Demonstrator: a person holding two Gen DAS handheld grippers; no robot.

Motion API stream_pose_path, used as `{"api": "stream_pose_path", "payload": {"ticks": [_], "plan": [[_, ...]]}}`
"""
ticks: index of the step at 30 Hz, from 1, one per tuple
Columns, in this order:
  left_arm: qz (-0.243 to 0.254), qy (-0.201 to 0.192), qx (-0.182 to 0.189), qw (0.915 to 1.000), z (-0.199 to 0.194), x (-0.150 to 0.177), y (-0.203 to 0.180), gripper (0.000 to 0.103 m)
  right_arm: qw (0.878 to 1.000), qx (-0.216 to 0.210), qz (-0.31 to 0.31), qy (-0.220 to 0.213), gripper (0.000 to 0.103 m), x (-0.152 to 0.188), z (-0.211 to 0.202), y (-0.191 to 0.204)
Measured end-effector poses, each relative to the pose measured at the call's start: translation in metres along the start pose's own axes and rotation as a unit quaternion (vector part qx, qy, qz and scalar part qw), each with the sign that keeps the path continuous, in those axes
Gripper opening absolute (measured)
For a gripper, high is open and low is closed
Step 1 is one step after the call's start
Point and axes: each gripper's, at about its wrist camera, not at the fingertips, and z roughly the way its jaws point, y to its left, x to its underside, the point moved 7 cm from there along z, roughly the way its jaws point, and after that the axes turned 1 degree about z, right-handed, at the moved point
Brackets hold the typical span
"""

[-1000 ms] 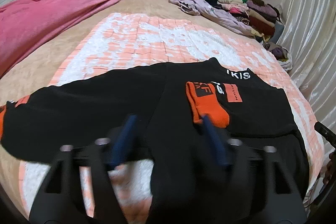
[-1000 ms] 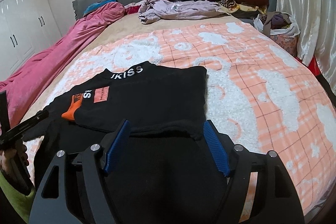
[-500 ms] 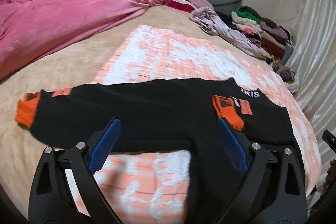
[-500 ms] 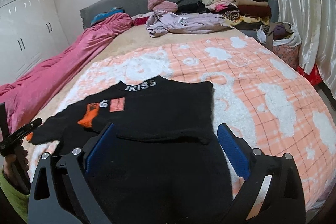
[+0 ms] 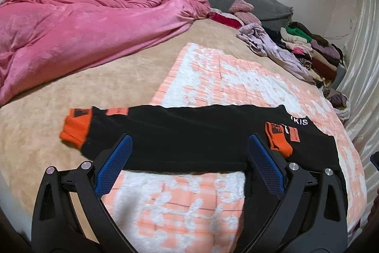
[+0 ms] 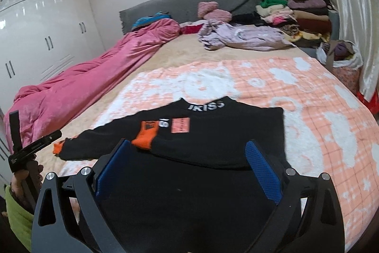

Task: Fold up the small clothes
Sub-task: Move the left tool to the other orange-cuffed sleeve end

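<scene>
A bedroom is shown, with a wide bed backed by a grey headboard and white wardrobes along one wall. A peach and white checked blanket is spread over the bed, and a rumpled pink duvet lies along its far side. Stacks of folded clothes are piled near the headboard.

A small black sweater with orange cuffs is laid on the checked blanket. One sleeve is folded across the chest; the other is stretched out sideways.

The left gripper is seen above the outstretched sleeve, its blue pads wide apart and nothing gripped. The right gripper is held over the sweater's lower half, equally wide, nothing clamped.
</scene>
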Motion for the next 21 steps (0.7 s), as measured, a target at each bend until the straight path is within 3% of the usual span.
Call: {"api": "stream_pose_path", "payload": {"ticks": [10,21], "plan": [[-0.023,-0.017,-0.028,0.9992,-0.026,-0.007,0.04,0.092,0.999,-0.023,-0.025,-0.008,0.098,-0.02,0.005,0.035],[-0.079,-0.019,-0.061,0.9948,-0.031,-0.006,0.098,0.092,0.998,-0.035,-0.054,0.015,0.098,-0.02,0.045,0.071]]}}
